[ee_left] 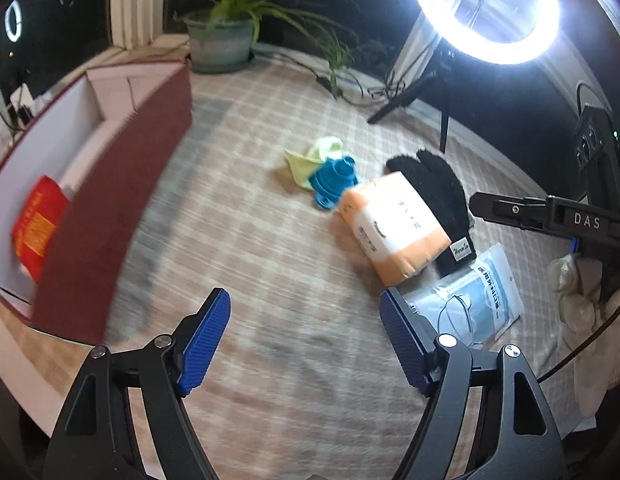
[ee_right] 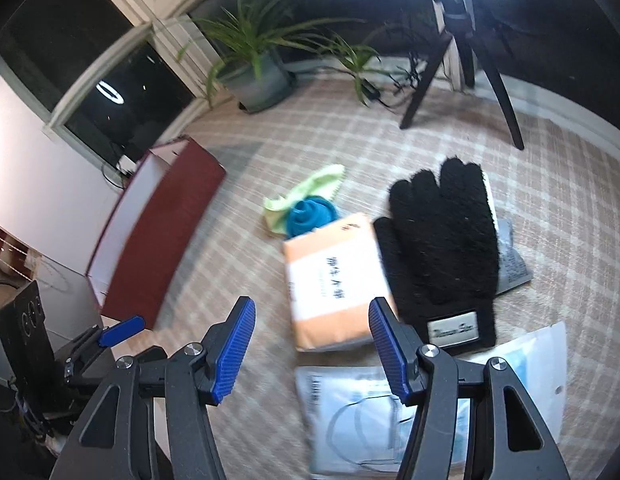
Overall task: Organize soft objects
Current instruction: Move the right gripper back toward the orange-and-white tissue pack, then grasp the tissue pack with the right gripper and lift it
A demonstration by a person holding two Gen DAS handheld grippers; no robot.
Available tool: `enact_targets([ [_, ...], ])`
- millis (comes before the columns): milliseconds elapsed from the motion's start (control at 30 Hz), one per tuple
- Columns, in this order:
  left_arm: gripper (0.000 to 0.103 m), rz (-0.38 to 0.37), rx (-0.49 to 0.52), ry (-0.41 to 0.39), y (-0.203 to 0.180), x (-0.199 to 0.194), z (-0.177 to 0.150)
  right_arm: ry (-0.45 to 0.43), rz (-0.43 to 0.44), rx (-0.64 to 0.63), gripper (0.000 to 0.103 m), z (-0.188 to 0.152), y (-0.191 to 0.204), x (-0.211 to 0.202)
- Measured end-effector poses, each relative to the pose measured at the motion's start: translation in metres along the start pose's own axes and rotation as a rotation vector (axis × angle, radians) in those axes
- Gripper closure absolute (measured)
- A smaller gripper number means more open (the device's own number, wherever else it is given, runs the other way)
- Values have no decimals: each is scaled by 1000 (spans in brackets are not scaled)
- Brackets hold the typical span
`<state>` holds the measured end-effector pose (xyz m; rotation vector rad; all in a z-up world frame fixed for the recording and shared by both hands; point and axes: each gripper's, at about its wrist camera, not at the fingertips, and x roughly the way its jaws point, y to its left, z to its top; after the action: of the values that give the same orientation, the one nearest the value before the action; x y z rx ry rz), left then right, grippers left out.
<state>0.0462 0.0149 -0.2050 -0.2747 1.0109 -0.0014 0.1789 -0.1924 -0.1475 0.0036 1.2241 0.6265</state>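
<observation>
Red packet (ee_left: 38, 226) lies inside my maroon box (ee_left: 110, 216) at left; right of it on the checked cloth (ee_left: 250, 240) sit the orange tissue pack (ee_left: 393, 226), black glove (ee_left: 441, 196) and bagged mask (ee_left: 469, 300). My left gripper (ee_left: 306, 320) and right gripper (ee_right: 311, 330) both gape wide, holding nothing.

The worktop (ee_left: 270, 240) has a checked cloth. On it lie a dark red box (ee_left: 122, 200) at the left edge, a green cloth (ee_left: 306, 160), a blue roll (ee_left: 333, 178), a tissue pack (ee_left: 393, 224), a black glove (ee_left: 441, 192), a mask bag (ee_left: 477, 300), and a plant pot (ee_left: 222, 44) at the far edge.

Glaring ring light (ee_left: 485, 12), dark windows, motion blur, fisheye-bent edges
</observation>
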Motion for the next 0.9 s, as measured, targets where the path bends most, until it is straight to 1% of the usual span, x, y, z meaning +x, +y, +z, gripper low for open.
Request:
enact_targets([
  [133, 26, 12, -27, 18, -16, 20, 2, 51, 9, -14, 48, 9, -16, 14],
  [200, 26, 11, -31, 41, -25, 32, 4, 73, 14, -17, 48, 11, -20, 19],
  [300, 26, -6, -55, 80, -31, 48, 8, 125, 55, -30, 48, 14, -23, 33],
  [433, 26, -8, -83, 108, -36, 62, 16, 162, 84, -27, 48, 19, -29, 46],
  [533, 26, -3, -88, 121, -42, 72, 24, 179, 106, -15, 48, 26, -37, 55],
  [633, 26, -7, -95, 128, -45, 79, 31, 188, 101, -14, 48, 31, -41, 62],
  [733, 26, 1, -84, 141, -50, 89, 37, 215, 127, -8, 48, 32, -45, 72],
  [900, 26, -10, -65, 174, -57, 106, 43, 239, 140, 13, 48, 31, -50, 82],
])
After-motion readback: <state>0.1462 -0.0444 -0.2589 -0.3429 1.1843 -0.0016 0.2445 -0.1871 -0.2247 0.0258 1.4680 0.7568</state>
